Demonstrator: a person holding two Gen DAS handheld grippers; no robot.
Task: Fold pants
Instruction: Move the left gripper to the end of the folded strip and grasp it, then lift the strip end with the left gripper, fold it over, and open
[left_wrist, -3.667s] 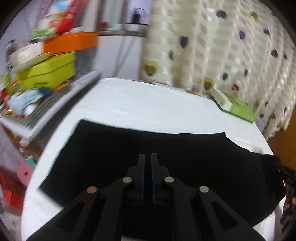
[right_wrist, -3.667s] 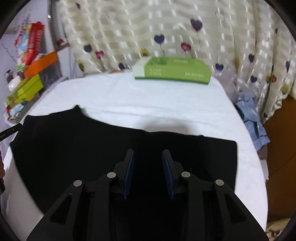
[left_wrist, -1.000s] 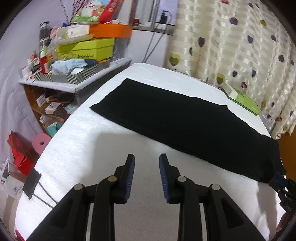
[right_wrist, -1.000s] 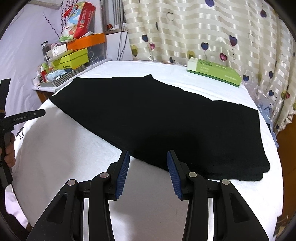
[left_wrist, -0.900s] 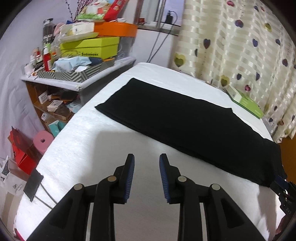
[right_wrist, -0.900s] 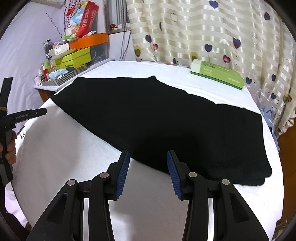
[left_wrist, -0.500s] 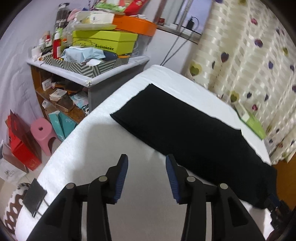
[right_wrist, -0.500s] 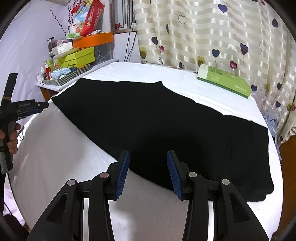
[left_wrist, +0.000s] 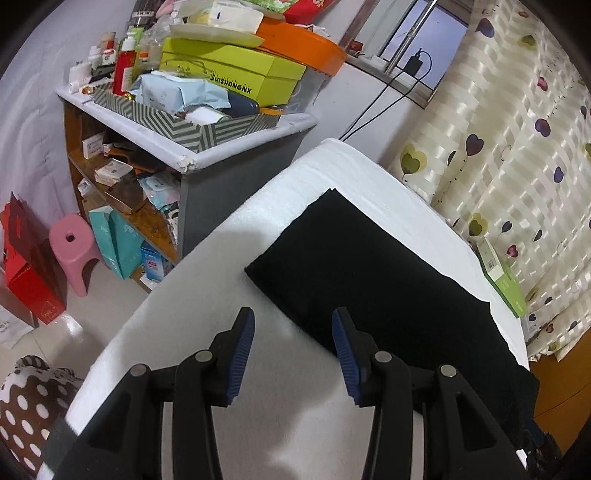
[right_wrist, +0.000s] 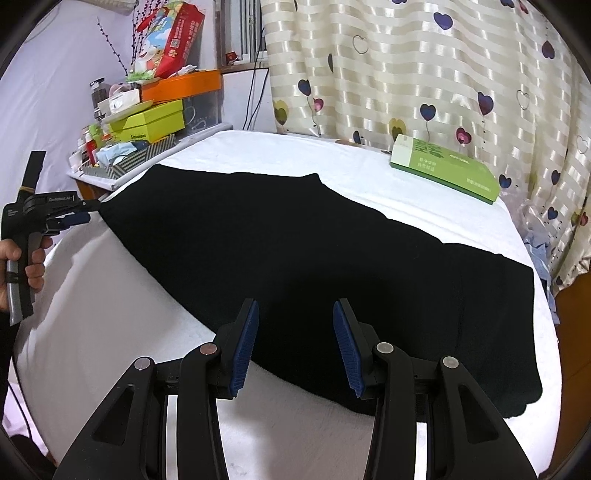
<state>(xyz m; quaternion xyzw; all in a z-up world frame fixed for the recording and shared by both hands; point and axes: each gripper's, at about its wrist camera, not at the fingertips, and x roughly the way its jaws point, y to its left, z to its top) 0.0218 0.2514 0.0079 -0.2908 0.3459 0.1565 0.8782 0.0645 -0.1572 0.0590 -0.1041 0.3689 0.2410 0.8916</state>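
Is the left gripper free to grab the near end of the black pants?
Probably yes: the left gripper is open just short of the black pants, with only bare white bed cover between them.

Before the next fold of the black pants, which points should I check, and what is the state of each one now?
1. Left gripper open, holding nothing: ok.
2. Right gripper open, holding nothing: ok.
3. Black pants lie flat on the white bed: ok.
4. Green box apart from the pants: ok.
5. Pants' layers aligned underneath: cannot tell.
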